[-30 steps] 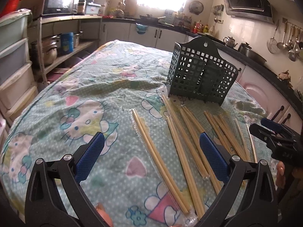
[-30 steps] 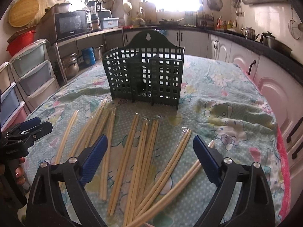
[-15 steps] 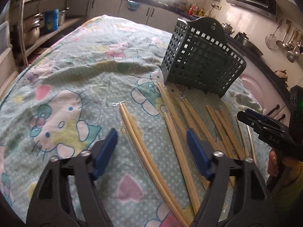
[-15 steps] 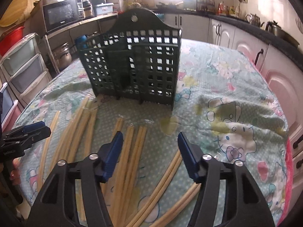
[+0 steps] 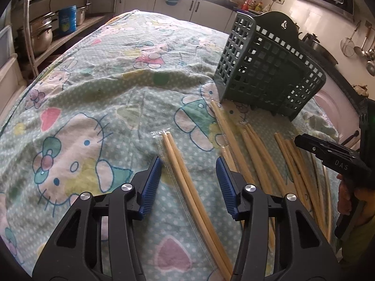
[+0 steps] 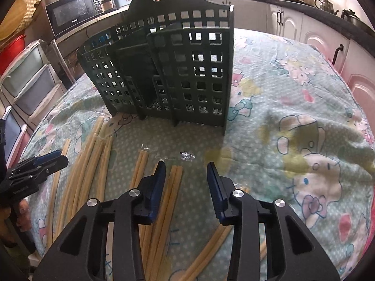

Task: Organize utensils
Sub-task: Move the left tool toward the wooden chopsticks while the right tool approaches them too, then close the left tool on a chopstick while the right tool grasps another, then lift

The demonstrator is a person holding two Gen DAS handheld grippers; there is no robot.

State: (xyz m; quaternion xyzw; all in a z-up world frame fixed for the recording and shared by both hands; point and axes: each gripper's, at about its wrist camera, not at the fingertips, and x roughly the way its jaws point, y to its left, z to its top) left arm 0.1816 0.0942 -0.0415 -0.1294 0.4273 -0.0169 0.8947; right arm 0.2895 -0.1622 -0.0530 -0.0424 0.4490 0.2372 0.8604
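Observation:
A dark green lattice utensil holder (image 5: 269,70) stands upright on the cloth-covered table; it also shows in the right wrist view (image 6: 168,70). Several pairs of wooden chopsticks in clear sleeves lie in front of it. My left gripper (image 5: 188,175) is open, its jaws on either side of one wrapped pair (image 5: 185,178). My right gripper (image 6: 185,182) is open, low over another pair (image 6: 173,187), which lies by its left finger. Each gripper shows in the other's view: the right gripper (image 5: 332,157), the left gripper (image 6: 35,166).
The table wears a Hello Kitty cloth (image 5: 93,107). More chopsticks (image 6: 93,164) lie left of the right gripper. Shelves with pots (image 5: 42,35) stand left of the table, cabinets (image 6: 328,46) on the right, plastic drawers (image 6: 28,82) on the left.
Both grippers have moved forward and down toward the chopsticks, and their jaws have narrowed. The holder looms larger in both views.

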